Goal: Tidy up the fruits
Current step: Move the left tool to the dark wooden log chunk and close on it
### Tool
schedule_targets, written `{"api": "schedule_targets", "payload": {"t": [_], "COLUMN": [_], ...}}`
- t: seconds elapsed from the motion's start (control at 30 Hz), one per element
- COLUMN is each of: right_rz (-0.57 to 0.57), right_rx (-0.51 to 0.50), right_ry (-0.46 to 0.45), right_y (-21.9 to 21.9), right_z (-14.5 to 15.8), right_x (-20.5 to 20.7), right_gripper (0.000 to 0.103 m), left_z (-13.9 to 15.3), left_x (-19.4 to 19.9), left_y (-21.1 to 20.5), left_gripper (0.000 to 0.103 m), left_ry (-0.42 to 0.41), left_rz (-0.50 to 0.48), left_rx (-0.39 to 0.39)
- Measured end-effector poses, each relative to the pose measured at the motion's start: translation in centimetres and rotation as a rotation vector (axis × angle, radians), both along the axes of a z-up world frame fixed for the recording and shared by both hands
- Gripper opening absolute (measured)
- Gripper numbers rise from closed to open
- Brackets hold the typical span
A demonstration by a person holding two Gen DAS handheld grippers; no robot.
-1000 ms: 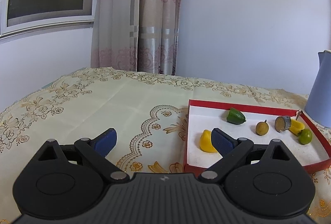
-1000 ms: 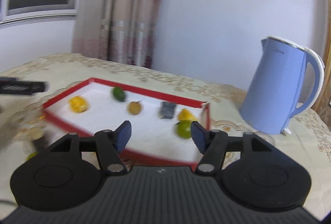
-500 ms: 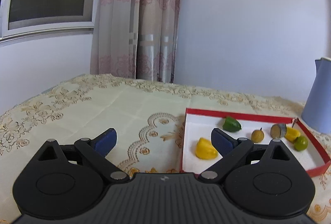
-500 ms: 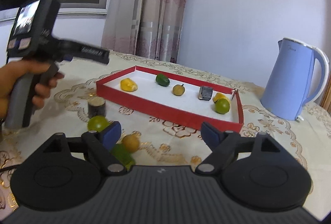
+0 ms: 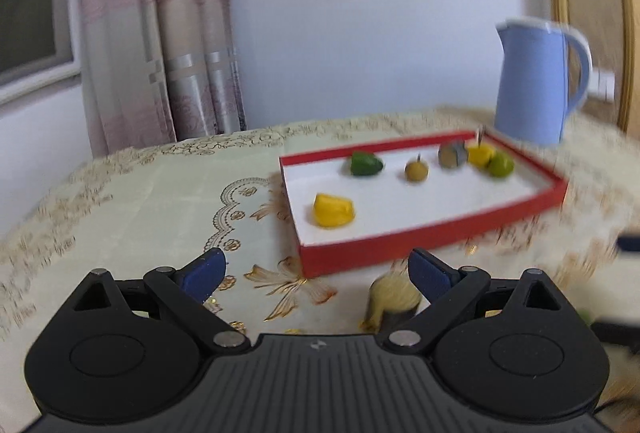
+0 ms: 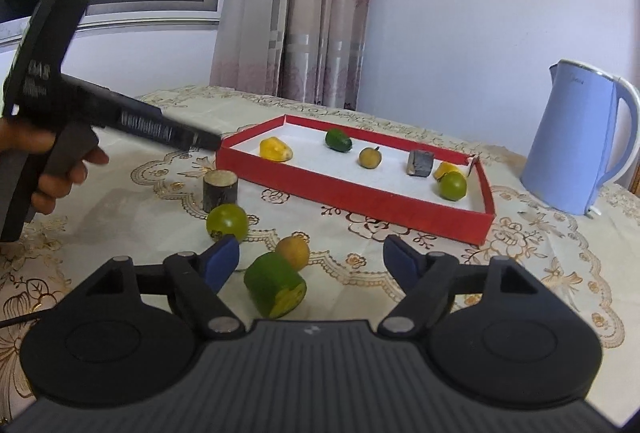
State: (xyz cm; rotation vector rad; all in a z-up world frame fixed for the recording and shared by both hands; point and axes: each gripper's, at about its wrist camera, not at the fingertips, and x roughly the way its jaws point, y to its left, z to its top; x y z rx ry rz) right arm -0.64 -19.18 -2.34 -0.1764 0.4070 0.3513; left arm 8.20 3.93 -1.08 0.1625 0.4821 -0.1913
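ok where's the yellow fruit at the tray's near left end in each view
Left wrist: yellow fruit sits centre frame, in the tray's near-left corner.
Right wrist: yellow fruit sits left of centre, at the tray's left end.
Shared landmark: blue kettle.

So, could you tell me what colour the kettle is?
Light blue kettle; right wrist view shows it best.

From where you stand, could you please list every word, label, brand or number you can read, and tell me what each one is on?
Nothing can be quoted with confidence.
Blue kettle: small pale brand mark near its top, too faint to read.
Left gripper: white lettering along its side and on its upright body in the right wrist view, motion-blurred and unreadable.
Both gripper bodies: a small logo mark only, no letters.
Red tray: no text visible.
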Motion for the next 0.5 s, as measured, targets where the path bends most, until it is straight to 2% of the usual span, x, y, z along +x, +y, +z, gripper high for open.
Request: {"api": "schedule_targets", "payload": {"t": [0.07, 0.2, 0.4, 0.5], "right_rz": [0.004, 0.009, 0.009, 0.008], "right_rx": [0.000, 0.000, 0.018, 0.025], "right_ry": [0.003, 0.011, 0.011, 0.014], "right_y": [0.1, 0.2, -0.1, -0.2], "right_z": [-0.1, -0.3, -0.3, -0.4], "right_x": [0.0, 0.1, 0.1, 0.1], "right_gripper": [0.078, 0.078, 0.080, 0.080], "left_z": [-0.4, -1.0, -2.0, -2.3], "left_x": [0.4, 1.1, 2.0, 2.5], "left_y": [-0.1, -0.6, -2.2, -2.4], "left_gripper": [0.098, 0.098, 0.097, 0.089], "left_ry": [0.021, 0.065, 0.090, 0.108], "left_rz": [-0.010, -0.081, -0.116, -0.120], "left_rx": [0.004, -0.043, 0.013, 0.012]}}
